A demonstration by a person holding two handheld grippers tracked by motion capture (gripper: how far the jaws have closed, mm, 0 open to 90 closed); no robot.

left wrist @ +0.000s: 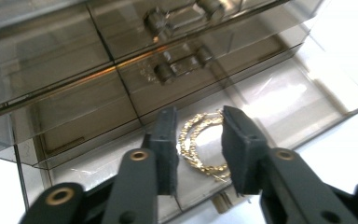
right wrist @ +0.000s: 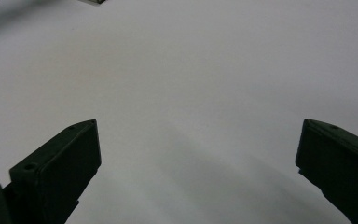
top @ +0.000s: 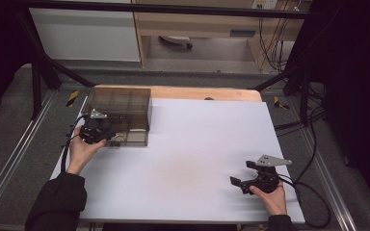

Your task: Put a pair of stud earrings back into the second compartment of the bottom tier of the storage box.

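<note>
— At the table's far-left corner, what stands?
— One smoked-plastic drawer box (top: 118, 108), bottom drawer (left wrist: 279, 100) pulled out. Two gold hoop earrings (left wrist: 200, 144) lie in it, overlapping.
— And the grippers?
— Two. The left gripper (left wrist: 198, 149) has its jaws parted either side of the hoops, not touching them. The right gripper (top: 246, 182) hovers near the white table's (top: 188, 159) right edge, jaws wide apart, holding nothing.

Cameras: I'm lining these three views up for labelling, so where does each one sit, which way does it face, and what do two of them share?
High view: above the person's side, looking forward and down on the table; both forearms and hands show.
Left gripper view: rides the left gripper, looking along its jaws at gold hoop earrings in the drawer box.
Right gripper view: rides the right gripper, facing bare table.
Shared: high and left gripper views both show the drawer box.
</note>
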